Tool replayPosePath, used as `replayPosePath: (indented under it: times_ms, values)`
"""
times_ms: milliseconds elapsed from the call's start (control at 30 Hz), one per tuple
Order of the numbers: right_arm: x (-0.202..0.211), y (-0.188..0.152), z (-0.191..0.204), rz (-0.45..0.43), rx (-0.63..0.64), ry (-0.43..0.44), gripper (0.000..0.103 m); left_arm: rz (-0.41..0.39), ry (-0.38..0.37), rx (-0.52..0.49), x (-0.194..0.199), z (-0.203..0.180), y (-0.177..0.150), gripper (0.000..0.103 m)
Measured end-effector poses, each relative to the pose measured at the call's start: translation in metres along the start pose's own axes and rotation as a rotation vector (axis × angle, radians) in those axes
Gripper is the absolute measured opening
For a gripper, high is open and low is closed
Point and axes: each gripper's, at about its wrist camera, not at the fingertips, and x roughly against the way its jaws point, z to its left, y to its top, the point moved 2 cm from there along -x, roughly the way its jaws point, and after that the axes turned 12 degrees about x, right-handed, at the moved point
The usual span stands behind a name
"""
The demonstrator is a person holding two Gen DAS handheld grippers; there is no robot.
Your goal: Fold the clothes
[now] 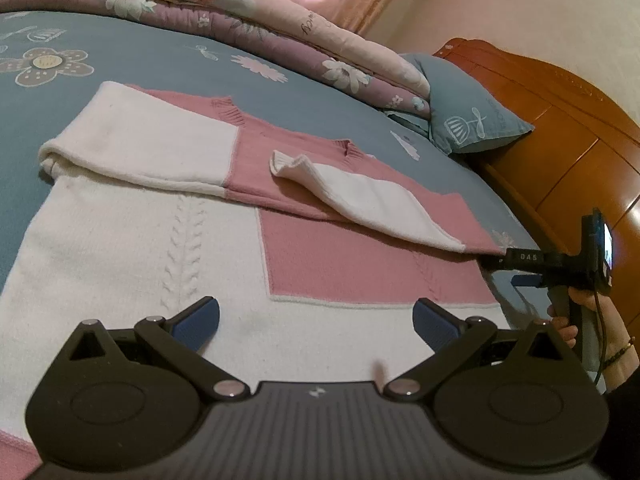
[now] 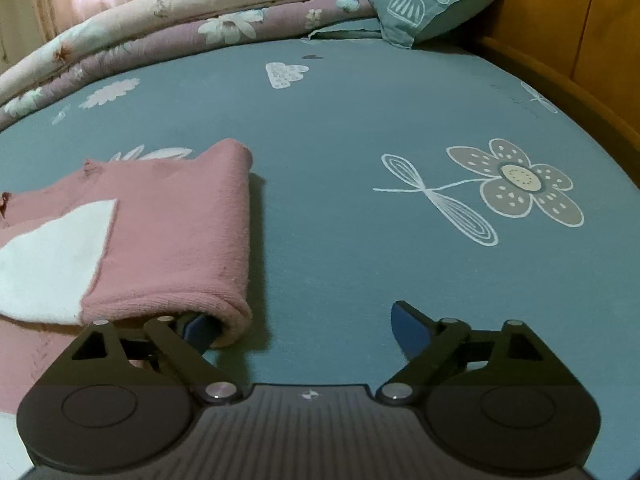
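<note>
- A knitted sweater (image 1: 200, 216) in pink and white blocks lies flat on the bed, filling the middle of the left wrist view; a raised cable-stitch braid runs down its white panel.
- Both sleeves are folded across the chest: the broad white one at the left, and a narrower white sleeve (image 1: 360, 196) with a ribbed, curled cuff at centre.
- The left gripper (image 1: 316, 322) stands at the bottom of that view, its jaws wide apart over the white knit, with nothing between the blue ridged pads.
- In the right wrist view the pink fold of the sweater (image 2: 172, 240) sits at the left, soft and fuzzy, with a rounded rolled edge.
- The right gripper (image 2: 308, 326) has its jaws spread wide; the left pad is tucked under the rolled edge, the right pad is over bare sheet.
- The sheet (image 2: 340, 128) is smooth teal cotton printed with a flower and outlined leaves.
- A folded quilted floral blanket (image 1: 240, 12) lies along the top, with a teal pillow (image 1: 472, 120) beside a glossy wooden headboard (image 1: 560, 140).
</note>
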Motion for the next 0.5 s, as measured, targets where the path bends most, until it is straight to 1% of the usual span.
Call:
replayPosePath:
  times_ms: [67,133,233,300,367,400,433,500]
  values:
    - [0.003,0.001,0.0,-0.013,-0.023,0.03,0.093,-0.003,-0.007,0.013,0.001,0.001,0.001,0.102]
    - [0.008,0.001,0.002,-0.038,-0.03,0.064,0.093,-0.007,-0.032,0.04,0.004,0.002,0.003,0.102]
    - [0.002,0.001,0.007,-0.012,0.007,0.025,0.093,-0.016,-0.058,0.07,0.007,0.0,0.007,0.102]
    - [-0.001,0.0,0.008,0.002,0.013,0.01,0.094,-0.033,-0.038,0.036,0.008,-0.009,0.009,0.102]
    - [0.0,0.0,0.007,0.008,0.007,0.012,0.095,-0.058,0.003,-0.045,0.008,-0.024,0.012,0.102]
    - [0.0,0.001,0.006,0.012,0.002,0.018,0.095,-0.065,0.025,-0.114,0.006,-0.035,0.015,0.102]
    - [0.0,0.001,0.006,0.014,-0.002,0.024,0.095,-0.066,0.048,-0.2,0.002,-0.047,0.017,0.102]
    - [0.0,0.0,0.006,0.017,-0.007,0.031,0.096,-0.053,0.09,-0.42,-0.01,-0.073,0.021,0.102]
